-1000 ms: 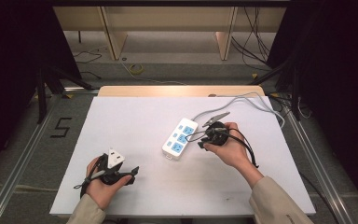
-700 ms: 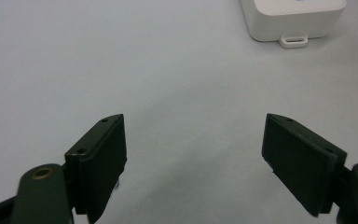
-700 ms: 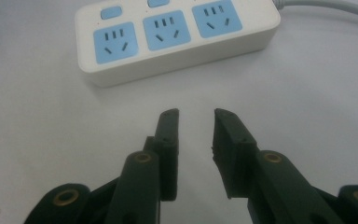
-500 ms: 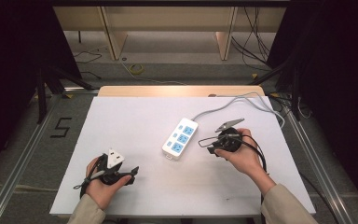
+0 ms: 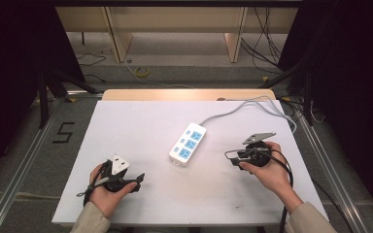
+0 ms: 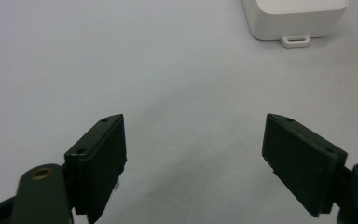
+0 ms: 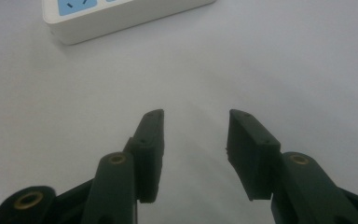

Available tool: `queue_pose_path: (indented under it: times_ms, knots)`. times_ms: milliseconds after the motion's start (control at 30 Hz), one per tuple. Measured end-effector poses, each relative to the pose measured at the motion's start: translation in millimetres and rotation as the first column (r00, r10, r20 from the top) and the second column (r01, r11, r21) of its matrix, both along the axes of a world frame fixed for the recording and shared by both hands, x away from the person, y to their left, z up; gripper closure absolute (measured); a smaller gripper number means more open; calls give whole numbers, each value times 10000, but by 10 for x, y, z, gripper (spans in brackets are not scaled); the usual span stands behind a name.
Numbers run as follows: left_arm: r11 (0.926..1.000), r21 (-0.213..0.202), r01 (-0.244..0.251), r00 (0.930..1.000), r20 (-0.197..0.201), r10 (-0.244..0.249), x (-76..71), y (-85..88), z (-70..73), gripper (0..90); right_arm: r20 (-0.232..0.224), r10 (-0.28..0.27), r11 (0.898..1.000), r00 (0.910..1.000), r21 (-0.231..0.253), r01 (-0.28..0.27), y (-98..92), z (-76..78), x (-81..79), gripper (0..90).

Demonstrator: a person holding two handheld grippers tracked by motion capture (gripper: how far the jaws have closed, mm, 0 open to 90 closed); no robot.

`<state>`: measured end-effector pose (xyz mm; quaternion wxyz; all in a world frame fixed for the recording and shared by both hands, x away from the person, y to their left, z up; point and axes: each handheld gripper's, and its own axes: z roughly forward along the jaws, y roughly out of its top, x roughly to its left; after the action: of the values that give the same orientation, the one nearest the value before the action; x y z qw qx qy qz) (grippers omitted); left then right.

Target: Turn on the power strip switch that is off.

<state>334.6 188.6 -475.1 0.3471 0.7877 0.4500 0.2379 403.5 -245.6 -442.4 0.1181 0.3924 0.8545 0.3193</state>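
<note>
The right gripper, held in the person's right hand at the right side of the white tabletop, has just been opening its black jaws and they now stand apart with nothing between them; in the right gripper view only bare tabletop shows in the gap. Just to its left and slightly farther away lies the white rectangular plastic power strip with three blue socket faces, set at a slant in the middle of the tabletop, apart from the jaws and not touched by them; in the right gripper view its near long edge lies beyond and to the left of the tips. A grey cord runs from the strip's far end to the far right and off the tabletop edge. At the near left, the left gripper rests in the person's left hand with its jaws spread wide and empty; in the left gripper view the strip's near end with its small hanging loop lies well beyond the tips, to the right.
</note>
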Motion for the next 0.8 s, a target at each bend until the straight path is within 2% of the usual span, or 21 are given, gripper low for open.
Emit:
queue_pose_path:
  times_ms: [367, 533, 667, 800]
  knots:
    - [10000, 16, -31, 10000, -23, 31, 6, 10, -7, 215, 265, -361, 9989, 9990, 317, 353, -231, -89, -209, 546]
    - [10000, 32, -43, 10000, -12, 43, 8, 16, -6, 214, 558, -486, 9972, 9973, 598, 452, -277, -115, -302, 538]
    - [10000, 25, -57, 10000, -19, 57, 11, 26, -5, 214, 463, -545, 9966, 9974, 645, 514, -291, -170, -346, 534]
    - [10000, -11, -79, 10000, -17, 79, 16, 28, -8, 213, 572, -578, 9961, 9967, 705, 537, -304, -188, -372, 531]
